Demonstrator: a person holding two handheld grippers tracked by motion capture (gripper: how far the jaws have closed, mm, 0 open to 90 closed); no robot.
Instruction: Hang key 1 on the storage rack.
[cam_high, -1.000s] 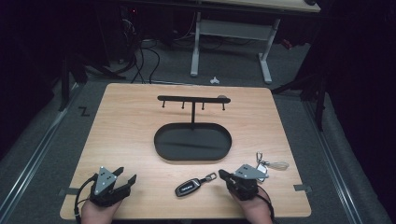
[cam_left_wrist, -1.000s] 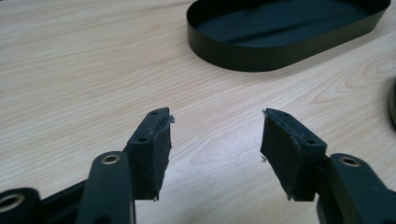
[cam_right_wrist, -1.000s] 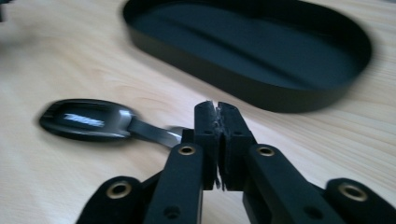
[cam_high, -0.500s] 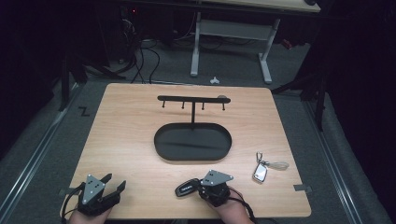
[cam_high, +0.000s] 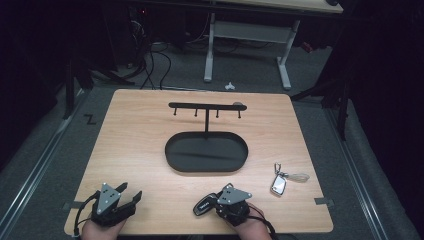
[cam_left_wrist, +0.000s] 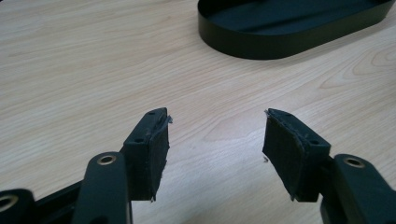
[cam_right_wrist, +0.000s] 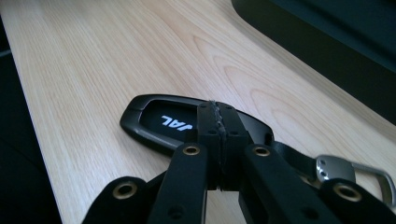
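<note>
On the wooden worktop (cam_high: 140, 145), right tongs (cam_right_wrist: 218, 121) pressed together above a black key fob (cam_right_wrist: 159, 122) at six o'clock, left tongs (cam_left_wrist: 215, 140) spread wide, empty, at seven o'clock, likely waiting.

A: We call this a lab or test room, dark, lit just over the wooden table (cam_high: 140, 150).

B: Agreed. We see grey carpet floor (cam_high: 45, 165), loose cables (cam_high: 150, 60) by a white-legged desk (cam_high: 245, 35) behind, tape marks (cam_high: 90, 119) on the floor. A staged rig, not a home.
</note>
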